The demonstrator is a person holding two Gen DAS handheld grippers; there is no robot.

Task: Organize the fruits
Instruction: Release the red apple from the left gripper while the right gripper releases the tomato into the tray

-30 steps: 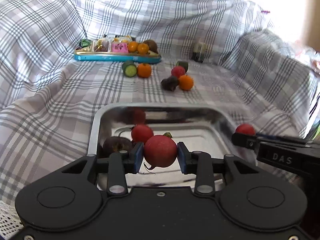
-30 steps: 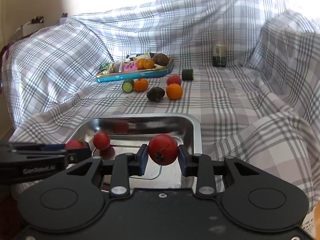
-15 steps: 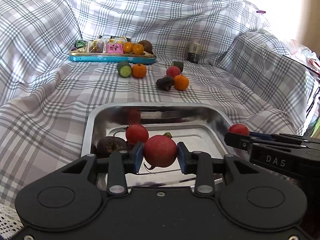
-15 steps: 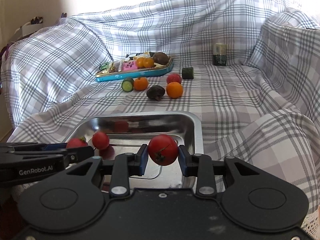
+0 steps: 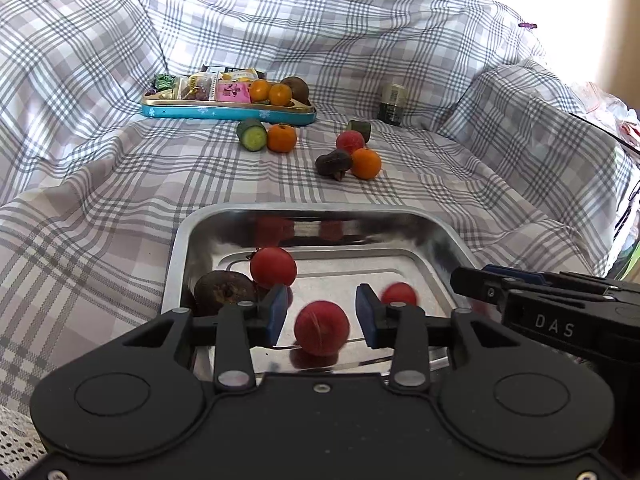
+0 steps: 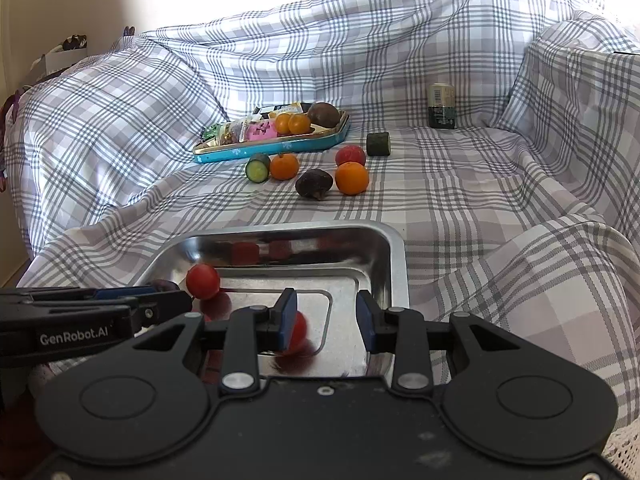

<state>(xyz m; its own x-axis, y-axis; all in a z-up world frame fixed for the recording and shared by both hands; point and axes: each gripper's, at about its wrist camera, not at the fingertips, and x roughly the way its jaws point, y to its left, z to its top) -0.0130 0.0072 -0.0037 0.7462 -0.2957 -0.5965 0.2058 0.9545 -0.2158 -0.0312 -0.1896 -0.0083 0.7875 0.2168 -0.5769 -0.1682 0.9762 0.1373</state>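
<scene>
Both fruits released since before, left gripper and right gripper fingers apart over steel tray

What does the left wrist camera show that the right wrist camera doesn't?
Only the left wrist view shows the reddish peach between the open jaws and the dark fruit in the tray's corner. Only the right wrist view shows the box beyond the cloth. Both show the steel tray, the blue tin and the loose oranges.
</scene>
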